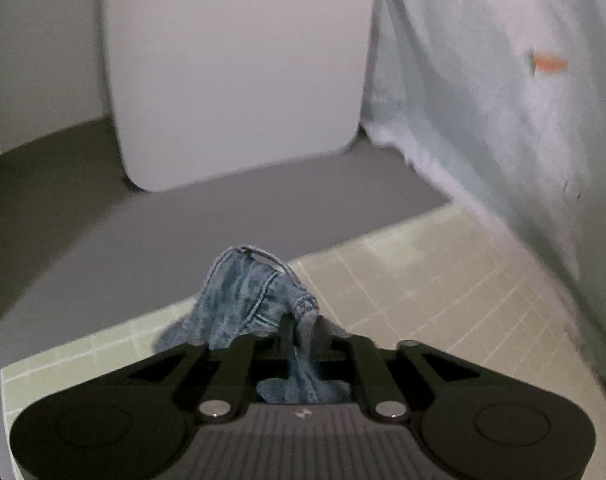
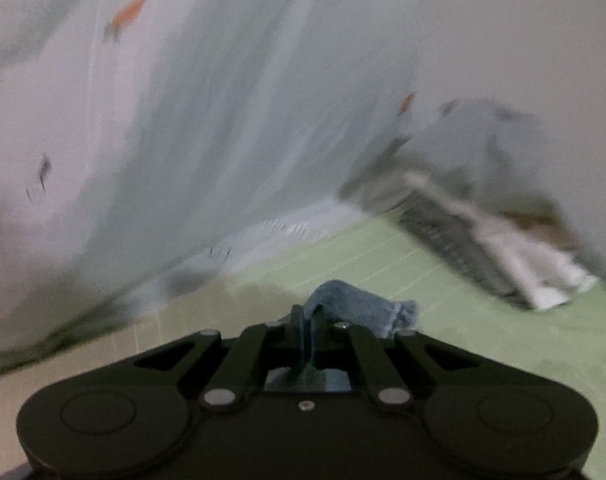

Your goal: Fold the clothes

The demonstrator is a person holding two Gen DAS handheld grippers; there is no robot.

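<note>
Left gripper (image 1: 303, 326) jaws narrowly parted, denim garment (image 1: 247, 292) between; right gripper (image 2: 307, 316) clamped on denim over green mat (image 2: 483, 340).

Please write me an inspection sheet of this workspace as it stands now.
Surface: pale green gridded mat, bare where it shows; grey floor beyond it.
Job's things: blue denim, bunched, held in both grippers.
Clutter: blurred pile of cloth at the mat's far right edge; what it holds cannot be told.
Grippers: left gripper has denim between its fingers, pads on the cloth; right gripper is shut on a denim fold.
Cables: nothing seen.
Surroundings: pale blue sheet with small orange marks hanging beside the mat; white panel standing on the floor; plain wall.
</note>
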